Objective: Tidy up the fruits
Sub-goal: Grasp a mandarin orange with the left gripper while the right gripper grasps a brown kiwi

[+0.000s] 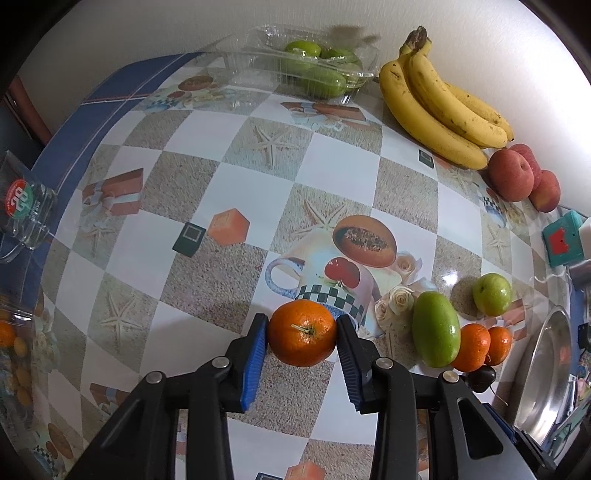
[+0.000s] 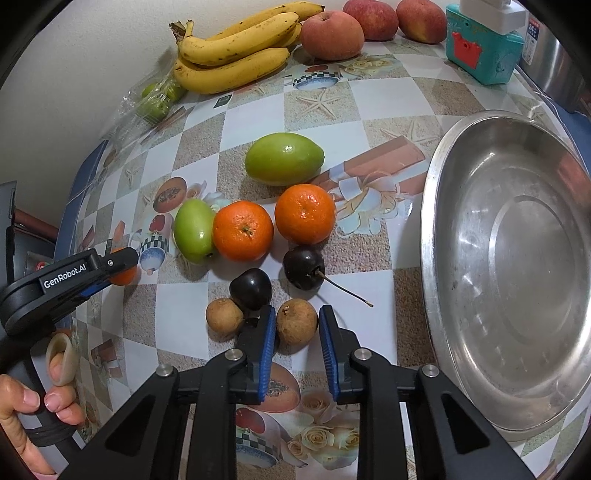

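Table with checkered printed oilcloth (image 2: 373,99) — bearing yellow banana bunch (image 2: 236,55), red apples (image 2: 332,35), round steel basin (image 2: 517,266), loose green fruits (image 2: 284,158).

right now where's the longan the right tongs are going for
In the right wrist view, the longan sits between the right tongs' blue pads, just right of a second longan.

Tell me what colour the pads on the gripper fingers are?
Blue, ribbed pads on black fingers, clearest in the right wrist view.

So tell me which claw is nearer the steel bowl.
Right. The right claw sits around a brown longan just beside the steel bowl; the left claw, gripping an orange, is farther off, across the fruit pile.
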